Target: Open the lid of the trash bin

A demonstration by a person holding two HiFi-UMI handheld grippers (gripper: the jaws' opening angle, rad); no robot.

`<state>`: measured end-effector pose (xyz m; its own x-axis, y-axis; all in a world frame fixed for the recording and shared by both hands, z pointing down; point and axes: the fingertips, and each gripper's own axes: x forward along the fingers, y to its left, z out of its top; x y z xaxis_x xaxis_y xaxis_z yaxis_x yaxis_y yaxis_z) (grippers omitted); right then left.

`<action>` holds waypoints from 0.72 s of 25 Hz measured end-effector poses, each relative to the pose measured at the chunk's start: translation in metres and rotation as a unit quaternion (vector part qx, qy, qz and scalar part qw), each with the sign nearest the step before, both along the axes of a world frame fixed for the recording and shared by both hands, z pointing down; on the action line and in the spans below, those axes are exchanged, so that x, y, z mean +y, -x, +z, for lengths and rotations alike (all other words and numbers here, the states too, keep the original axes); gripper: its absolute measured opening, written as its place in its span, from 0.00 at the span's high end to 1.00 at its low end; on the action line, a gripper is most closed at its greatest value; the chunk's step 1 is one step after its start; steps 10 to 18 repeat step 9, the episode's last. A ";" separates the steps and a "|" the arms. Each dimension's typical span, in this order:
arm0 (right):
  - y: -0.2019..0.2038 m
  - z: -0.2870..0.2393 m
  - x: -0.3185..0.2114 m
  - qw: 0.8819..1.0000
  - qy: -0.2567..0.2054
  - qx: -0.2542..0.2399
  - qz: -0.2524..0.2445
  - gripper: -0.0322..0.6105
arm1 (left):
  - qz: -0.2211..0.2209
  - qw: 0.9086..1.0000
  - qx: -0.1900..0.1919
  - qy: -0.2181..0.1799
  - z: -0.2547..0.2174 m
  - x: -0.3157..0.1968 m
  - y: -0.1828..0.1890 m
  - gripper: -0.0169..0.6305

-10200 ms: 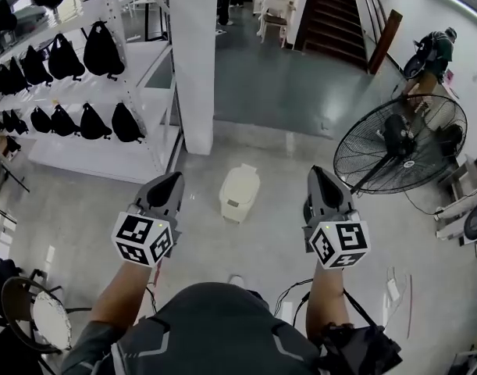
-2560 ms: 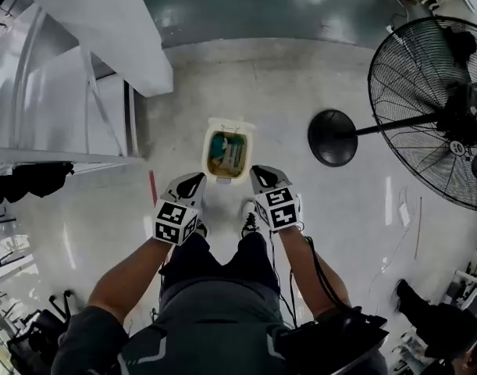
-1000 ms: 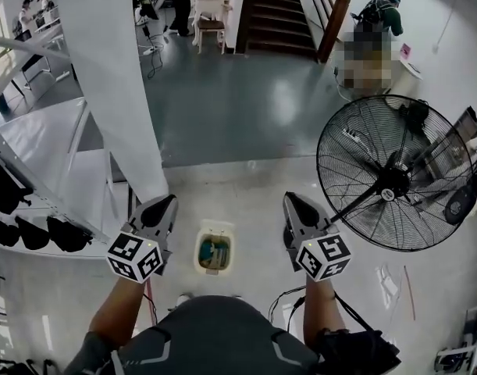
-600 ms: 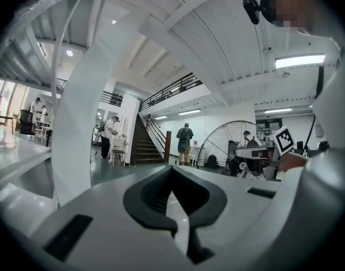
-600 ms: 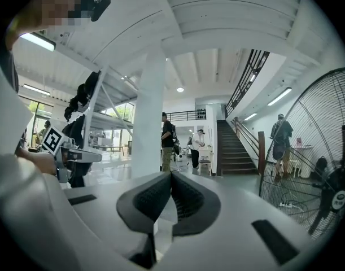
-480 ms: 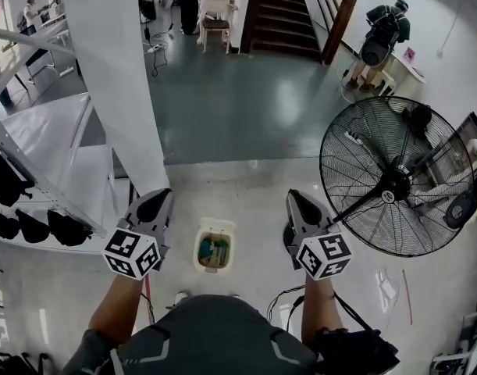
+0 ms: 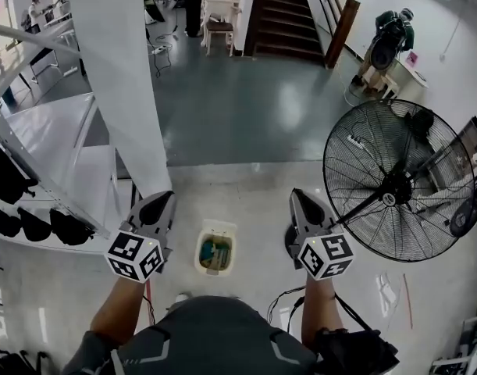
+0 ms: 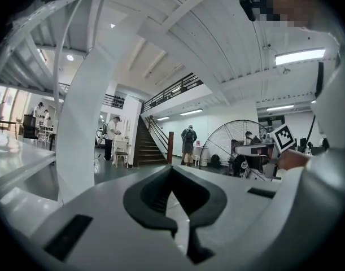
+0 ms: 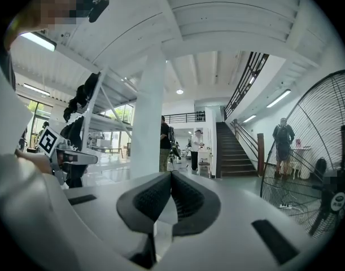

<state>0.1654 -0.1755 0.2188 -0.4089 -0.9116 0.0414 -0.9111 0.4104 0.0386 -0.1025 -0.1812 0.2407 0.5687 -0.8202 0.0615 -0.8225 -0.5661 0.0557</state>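
The trash bin (image 7: 215,250) is located on the pale floor (image 7: 246,186) just ahead of the person, between the two grippers as seen in the head view. Its opening is uncovered, and its contents are exposed from above. The left gripper (image 7: 161,199) is held to the left of the bin and the right gripper (image 7: 299,196) to the right; neither is in contact with it. In each gripper view the jaws are seen pressed together, with nothing held between them. A white pillar (image 7: 117,84) is located beyond the left gripper, and a large floor fan (image 7: 398,182) beside the right.
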 end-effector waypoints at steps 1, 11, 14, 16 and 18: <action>0.000 0.000 0.000 1.000 -0.001 0.000 0.001 0.91 | 0.000 1.000 0.001 -0.001 -0.001 0.000 0.001 0.96; -0.003 -0.002 0.000 1.000 0.001 -0.005 0.001 0.91 | -0.003 1.000 0.000 -0.009 -0.008 0.001 -0.002 0.96; -0.003 -0.002 0.000 1.000 0.001 -0.005 0.001 0.91 | -0.003 1.000 0.000 -0.009 -0.008 0.001 -0.002 0.96; -0.003 -0.002 0.000 1.000 0.001 -0.005 0.001 0.91 | -0.003 1.000 0.000 -0.009 -0.008 0.001 -0.002 0.96; -0.003 -0.002 0.000 1.000 0.001 -0.005 0.001 0.91 | -0.003 1.000 0.000 -0.009 -0.008 0.001 -0.002 0.96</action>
